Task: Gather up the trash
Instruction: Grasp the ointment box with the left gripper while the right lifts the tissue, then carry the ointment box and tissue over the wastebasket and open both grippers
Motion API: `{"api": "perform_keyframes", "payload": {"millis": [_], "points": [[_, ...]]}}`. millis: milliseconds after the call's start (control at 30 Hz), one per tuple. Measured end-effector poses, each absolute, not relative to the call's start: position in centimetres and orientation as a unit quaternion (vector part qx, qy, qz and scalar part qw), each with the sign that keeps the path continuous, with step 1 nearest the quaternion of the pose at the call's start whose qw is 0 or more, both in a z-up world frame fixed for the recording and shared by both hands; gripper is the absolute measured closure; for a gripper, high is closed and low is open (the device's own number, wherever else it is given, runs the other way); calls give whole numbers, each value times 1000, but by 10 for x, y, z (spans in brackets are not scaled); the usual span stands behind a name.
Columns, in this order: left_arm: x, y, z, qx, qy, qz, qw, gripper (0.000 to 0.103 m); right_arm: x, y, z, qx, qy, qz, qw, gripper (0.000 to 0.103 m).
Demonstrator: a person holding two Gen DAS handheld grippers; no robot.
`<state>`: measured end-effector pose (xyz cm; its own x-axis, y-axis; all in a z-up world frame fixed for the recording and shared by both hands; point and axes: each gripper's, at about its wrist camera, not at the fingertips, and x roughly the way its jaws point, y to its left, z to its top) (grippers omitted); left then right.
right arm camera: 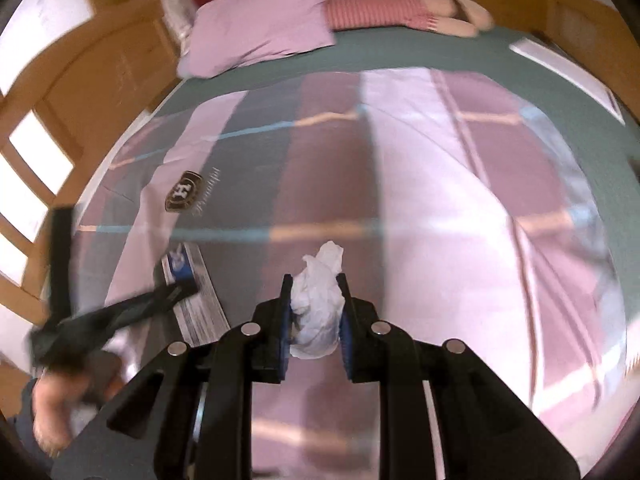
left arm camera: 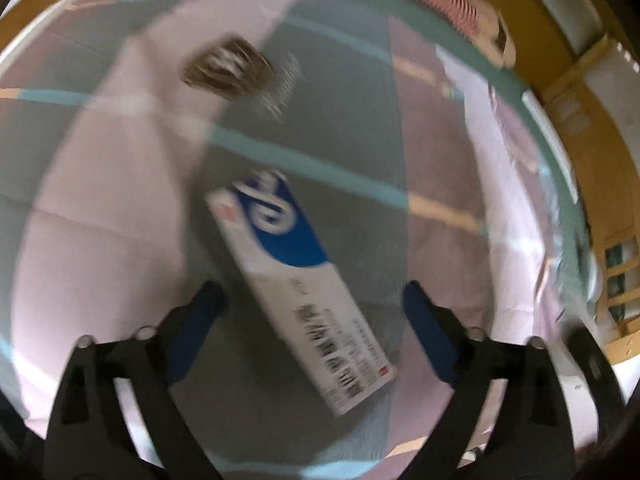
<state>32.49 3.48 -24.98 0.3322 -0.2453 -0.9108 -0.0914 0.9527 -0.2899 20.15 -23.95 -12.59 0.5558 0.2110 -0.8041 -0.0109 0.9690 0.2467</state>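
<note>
Trash first: your right gripper (right arm camera: pixel 314 304) is clamped on a crumpled white tissue (right arm camera: pixel 318 312). Your left gripper (left arm camera: pixel 312 312) is spread wide over a blue-and-white box (left arm camera: pixel 296 288) lying between its fingers, print too blurred to read. Ahead-left, a bedspread (right arm camera: pixel 420 184) badge (right arm camera: pixel 185 191) reads "H".
</note>
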Motion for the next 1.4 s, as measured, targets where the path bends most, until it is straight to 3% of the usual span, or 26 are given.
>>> {"api": "perform_keyframes", "payload": {"millis": [167,233,300,367,567,733,933,1100,1400], "points": [[327,-1,-265,2,564,-36,825,7,138,-255,-120,111,439,49,890,82],[322,-7,-264,35,547,-42,835,20,124,-254,-120,97,440,45,892,82],[316,-10,-259,46,530,-60,845,49,112,-249,-119,80,435,45,896,82],[307,-13,-254,62,518,-67,850,54,105,-245,-117,73,431,44,898,82],[259,-12,-209,75,427,-94,896,55,79,-248,-99,82,406,48,909,82],[188,-10,-144,31,355,-108,928,55,54,-254,-72,72,382,49,920,82],[98,-13,-66,49,259,-123,957,55,16,-252,-34,56,348,64,933,82],[46,-13,-35,39,236,-142,961,55,-15,-258,-6,72,331,96,936,82],[4,-18,-38,58,248,-156,954,55,-40,-254,-2,68,360,140,920,82]]}}
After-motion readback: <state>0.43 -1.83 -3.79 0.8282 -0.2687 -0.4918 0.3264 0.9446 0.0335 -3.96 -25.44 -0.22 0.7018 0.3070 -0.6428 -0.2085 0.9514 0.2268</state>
